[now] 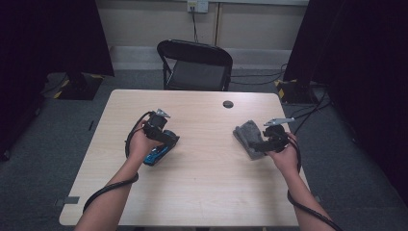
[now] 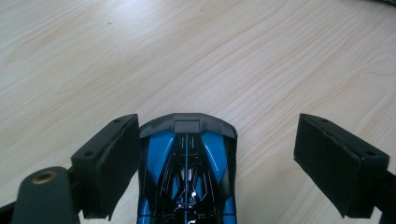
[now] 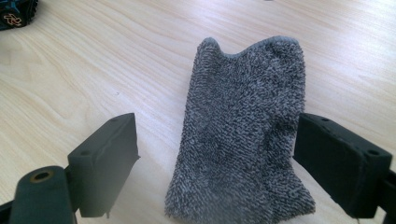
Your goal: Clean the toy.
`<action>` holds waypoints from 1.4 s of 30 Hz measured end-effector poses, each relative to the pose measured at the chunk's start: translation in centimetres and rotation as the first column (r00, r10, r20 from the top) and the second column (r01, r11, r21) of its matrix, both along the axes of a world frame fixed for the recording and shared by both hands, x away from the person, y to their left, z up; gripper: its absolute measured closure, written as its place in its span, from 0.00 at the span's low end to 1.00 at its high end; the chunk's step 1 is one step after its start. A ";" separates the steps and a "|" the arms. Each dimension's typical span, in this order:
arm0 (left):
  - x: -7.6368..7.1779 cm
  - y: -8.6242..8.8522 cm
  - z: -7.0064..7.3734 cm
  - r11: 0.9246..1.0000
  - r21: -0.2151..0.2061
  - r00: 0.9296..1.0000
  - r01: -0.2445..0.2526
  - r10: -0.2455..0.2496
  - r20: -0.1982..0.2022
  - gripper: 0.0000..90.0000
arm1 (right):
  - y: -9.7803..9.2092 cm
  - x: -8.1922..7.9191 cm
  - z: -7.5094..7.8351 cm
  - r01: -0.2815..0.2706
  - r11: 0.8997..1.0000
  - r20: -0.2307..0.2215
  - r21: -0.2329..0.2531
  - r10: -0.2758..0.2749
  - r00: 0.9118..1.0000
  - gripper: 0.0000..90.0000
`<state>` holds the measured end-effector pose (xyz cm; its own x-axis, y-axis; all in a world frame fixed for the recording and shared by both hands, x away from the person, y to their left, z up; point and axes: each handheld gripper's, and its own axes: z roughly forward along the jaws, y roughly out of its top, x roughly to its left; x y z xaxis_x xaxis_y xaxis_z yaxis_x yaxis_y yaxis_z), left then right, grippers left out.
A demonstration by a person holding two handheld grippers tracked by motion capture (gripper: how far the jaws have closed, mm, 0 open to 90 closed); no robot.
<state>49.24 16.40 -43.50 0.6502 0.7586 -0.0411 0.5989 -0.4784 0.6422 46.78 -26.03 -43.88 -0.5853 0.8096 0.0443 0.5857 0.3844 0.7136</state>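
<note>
Two wide jaws straddle lengthwise car [image 2: 187, 172].

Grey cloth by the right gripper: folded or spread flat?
Folded: the grey cloth lies as a narrow, thick strip between the right gripper's open jaws.

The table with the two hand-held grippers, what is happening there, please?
A person works at a wooden table with two tools. The left hand-held gripper is open around a blue and black toy car; one jaw is close against its side, the other apart. The right hand-held gripper is open over a folded grey towel lying flat. Neither thing is clamped yet.
</note>
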 end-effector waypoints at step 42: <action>-2.4 -1.9 0.1 0.995 -0.056 0.997 0.078 -0.078 0.010 0.16 | 2.2 -1.9 0.6 -0.104 0.995 0.002 0.014 0.104 0.995 0.15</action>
<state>46.88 14.47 -43.40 0.7079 0.7021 -0.0771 0.5557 -0.4862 0.6744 44.88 -23.81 -43.25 -0.6660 0.7440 0.0543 0.5423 0.4329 0.7201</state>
